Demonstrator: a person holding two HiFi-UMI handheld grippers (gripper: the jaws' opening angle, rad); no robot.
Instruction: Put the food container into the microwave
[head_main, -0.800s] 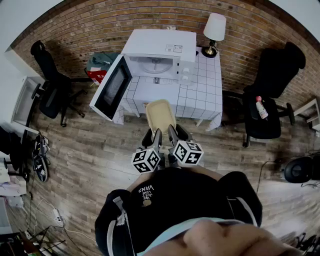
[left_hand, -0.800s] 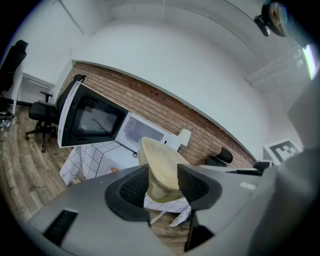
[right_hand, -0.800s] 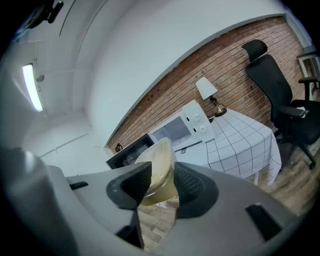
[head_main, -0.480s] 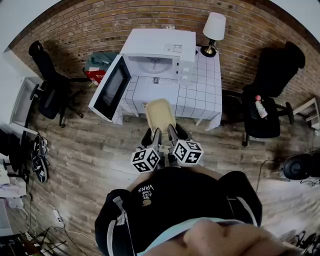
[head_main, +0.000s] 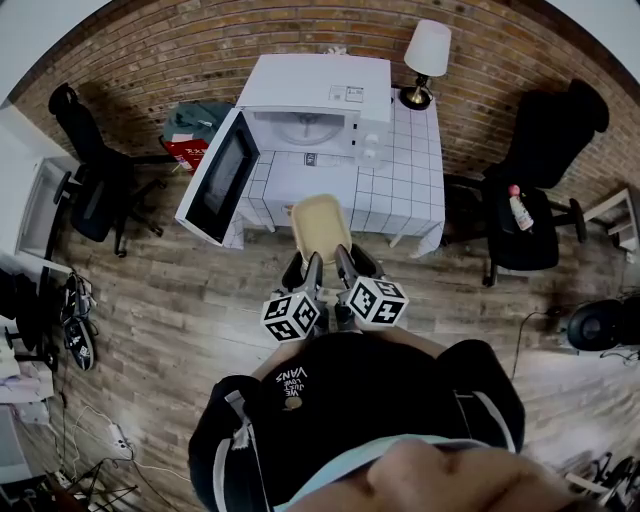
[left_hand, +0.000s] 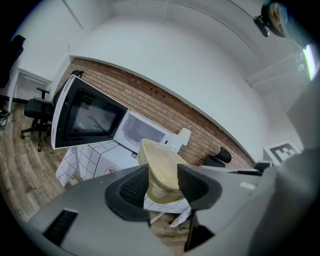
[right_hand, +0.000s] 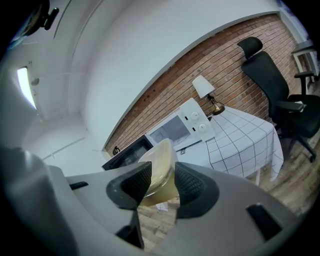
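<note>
The food container (head_main: 320, 222), a pale yellow tub with a lid, hangs above the wooden floor just in front of the table. My left gripper (head_main: 310, 268) is shut on its near left end and my right gripper (head_main: 347, 266) on its near right end. In the left gripper view the container (left_hand: 161, 165) sits pinched between the dark pads of the left gripper (left_hand: 163, 184). The right gripper view shows the container (right_hand: 159, 162) clamped the same way in the right gripper (right_hand: 162, 182). The white microwave (head_main: 322, 100) stands on the table beyond, its door (head_main: 220, 180) swung wide open to the left and its cavity bare.
The checked table (head_main: 405, 185) carries a lamp (head_main: 427, 55) at its back right corner. A black chair (head_main: 95, 185) stands at the left. Another black chair (head_main: 545, 190) at the right has a bottle (head_main: 518, 210) on its seat. A red and green bag (head_main: 195, 130) lies behind the door.
Both grippers keep their hold on the container in the same place before the table. Only the head view has drifted slightly.
</note>
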